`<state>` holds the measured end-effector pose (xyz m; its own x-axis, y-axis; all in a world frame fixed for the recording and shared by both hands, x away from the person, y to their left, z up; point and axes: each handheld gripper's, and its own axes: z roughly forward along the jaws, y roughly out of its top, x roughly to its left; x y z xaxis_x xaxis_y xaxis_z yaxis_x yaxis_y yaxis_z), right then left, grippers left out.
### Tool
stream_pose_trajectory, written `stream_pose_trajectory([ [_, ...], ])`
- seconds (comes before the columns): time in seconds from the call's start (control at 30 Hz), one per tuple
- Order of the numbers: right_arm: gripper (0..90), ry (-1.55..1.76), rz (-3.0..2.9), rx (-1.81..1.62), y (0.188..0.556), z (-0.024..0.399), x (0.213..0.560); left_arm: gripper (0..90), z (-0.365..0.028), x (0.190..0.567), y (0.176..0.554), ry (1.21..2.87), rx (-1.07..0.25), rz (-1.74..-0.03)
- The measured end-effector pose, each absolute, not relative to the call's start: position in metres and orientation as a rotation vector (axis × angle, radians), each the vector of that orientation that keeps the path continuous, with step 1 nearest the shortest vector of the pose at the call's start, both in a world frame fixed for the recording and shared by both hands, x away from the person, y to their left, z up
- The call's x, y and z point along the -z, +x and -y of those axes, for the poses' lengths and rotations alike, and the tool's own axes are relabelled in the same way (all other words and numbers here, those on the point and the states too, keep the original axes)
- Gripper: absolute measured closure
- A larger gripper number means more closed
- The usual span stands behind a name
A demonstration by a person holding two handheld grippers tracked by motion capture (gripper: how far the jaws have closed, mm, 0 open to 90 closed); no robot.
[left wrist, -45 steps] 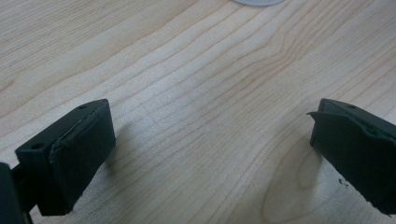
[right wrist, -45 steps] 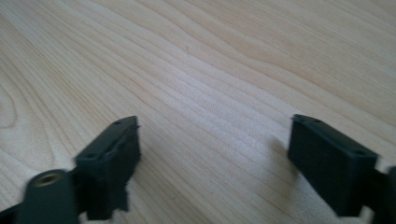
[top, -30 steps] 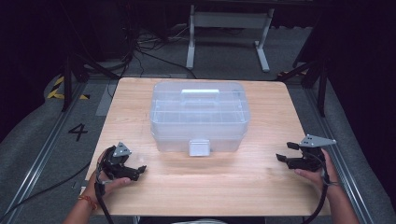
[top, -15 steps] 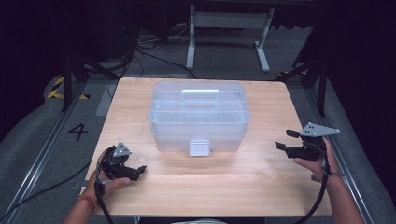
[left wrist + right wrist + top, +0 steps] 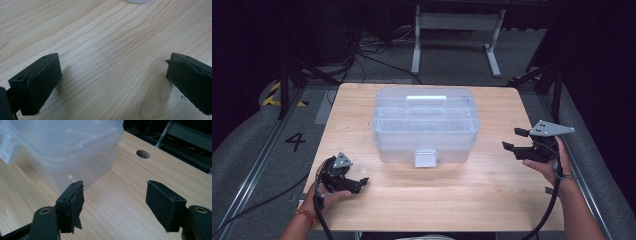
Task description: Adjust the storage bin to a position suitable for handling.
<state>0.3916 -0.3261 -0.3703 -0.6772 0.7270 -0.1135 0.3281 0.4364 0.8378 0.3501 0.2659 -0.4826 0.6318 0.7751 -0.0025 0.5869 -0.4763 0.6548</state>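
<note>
The right gripper (image 5: 513, 139) is held above the table (image 5: 452, 210) near its 3 o'clock edge, its jaws spread apart with nothing between them, pointing toward the clear plastic box (image 5: 424, 125). In the right gripper view the 2 black pads (image 5: 76, 202) frame bare wood, and the box's corner stands at about 10 o'clock just beyond the left pad, not touching it. A round hole (image 5: 143, 154) in the tabletop lies at 1 o'clock.

The left gripper (image 5: 357, 184) rests low at the table's 7 o'clock corner, its jaws also wide and empty; in the left gripper view only wood grain lies between them.

The box sits at the table's centre, lid closed, with a white handle (image 5: 426, 99) on top and a front latch (image 5: 425, 158) facing 6 o'clock, well apart from both grippers.
</note>
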Motion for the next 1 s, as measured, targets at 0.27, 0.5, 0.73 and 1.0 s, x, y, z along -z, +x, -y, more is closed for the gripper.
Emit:
stream_pose_trajectory([
  [0.27,31.5,0.841,-2.207,-1.162,0.400,0.312,0.349,0.6,-0.266,0.483,0.350,2.228,-0.392,-1.060],
  [0.5,33.0,0.803,-2.208,-1.178,0.409,0.292,0.335,0.5,-0.266,0.483,0.350,2.229,-0.389,-1.058],
  [0.73,33.5,0.747,-2.229,-1.174,0.417,0.266,0.320,0.6,-0.266,0.483,0.350,2.230,-0.391,-1.060],
  [1.0,35.4,0.705,-2.251,-1.163,0.431,0.233,0.308,0.5,-0.266,0.482,0.350,2.229,-0.391,-1.060],
])
